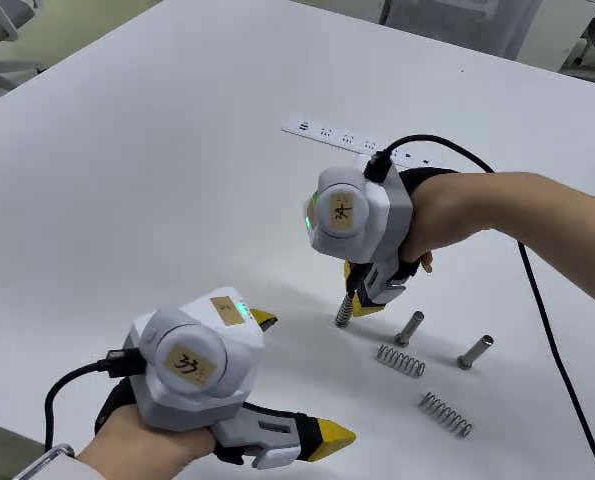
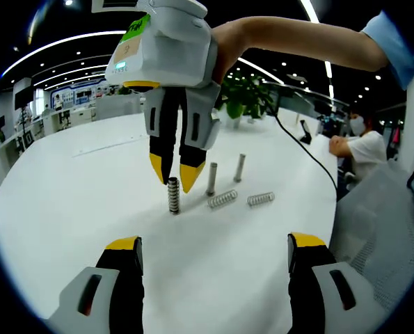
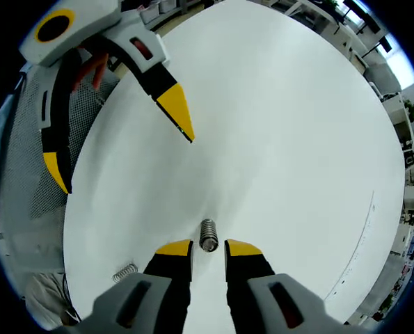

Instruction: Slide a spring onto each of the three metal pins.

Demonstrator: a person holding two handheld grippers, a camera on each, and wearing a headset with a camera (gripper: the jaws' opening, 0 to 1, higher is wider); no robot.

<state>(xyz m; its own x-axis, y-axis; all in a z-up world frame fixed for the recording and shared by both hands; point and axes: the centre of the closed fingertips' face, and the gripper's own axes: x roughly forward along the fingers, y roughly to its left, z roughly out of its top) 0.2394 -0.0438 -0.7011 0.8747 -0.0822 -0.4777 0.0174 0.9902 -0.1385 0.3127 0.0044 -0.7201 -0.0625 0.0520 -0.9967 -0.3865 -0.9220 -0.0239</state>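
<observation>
Spring [image 2: 173, 196] just beneath right hand-held gripper [image 2: 174, 177]

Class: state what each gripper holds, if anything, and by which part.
Nothing is held: the left gripper is open, empty; the right gripper straddles the top of the spring-covered pin, gaps either side.
</observation>
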